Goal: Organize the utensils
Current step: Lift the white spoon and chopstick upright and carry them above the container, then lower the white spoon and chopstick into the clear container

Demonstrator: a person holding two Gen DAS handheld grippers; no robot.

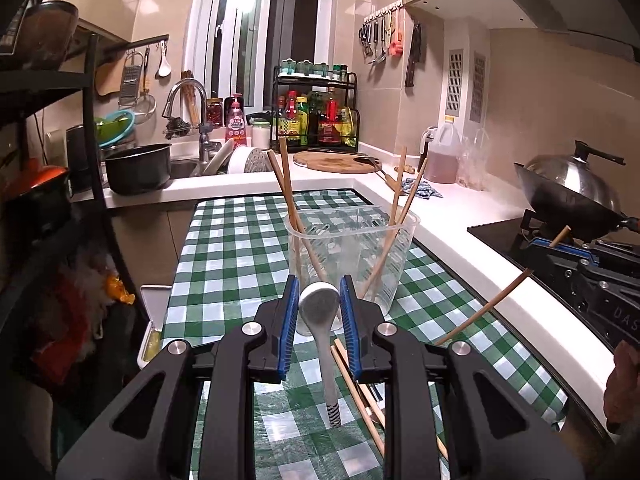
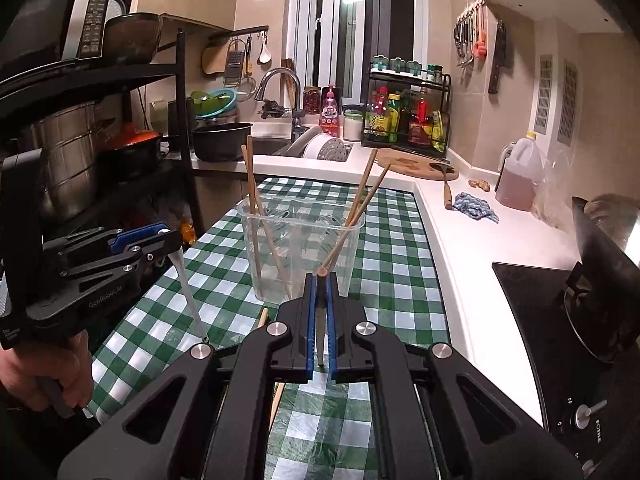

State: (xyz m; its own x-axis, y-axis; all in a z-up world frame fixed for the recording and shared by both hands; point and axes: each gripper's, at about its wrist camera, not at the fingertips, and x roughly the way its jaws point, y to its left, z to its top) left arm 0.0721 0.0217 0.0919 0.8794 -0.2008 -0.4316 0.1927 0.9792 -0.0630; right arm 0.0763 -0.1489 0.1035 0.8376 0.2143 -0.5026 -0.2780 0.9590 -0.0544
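Observation:
My left gripper (image 1: 320, 285) is shut on the bowl of a white spoon (image 1: 320, 312). Its handle hangs down over the green checked cloth (image 1: 232, 240). Just ahead stands a clear plastic container (image 1: 352, 240) with several chopsticks (image 1: 286, 184) leaning in it. Loose chopsticks (image 1: 360, 392) lie on the cloth under the gripper. My right gripper (image 2: 320, 280) is shut on a single chopstick (image 2: 320, 320), close in front of the container (image 2: 300, 240). The right wrist view shows the left gripper (image 2: 168, 236) at the left with the spoon (image 2: 188, 288). The left wrist view shows the right gripper (image 1: 556, 252) at the right.
A white counter (image 2: 452, 240) runs along the right, with a hob and wok (image 1: 572, 188), an oil jug (image 2: 520, 176), a blue rag (image 2: 476, 206) and a cutting board (image 2: 416, 160). A black rack (image 2: 120, 140) with pots stands at the left. A sink (image 2: 272, 146) is behind the table.

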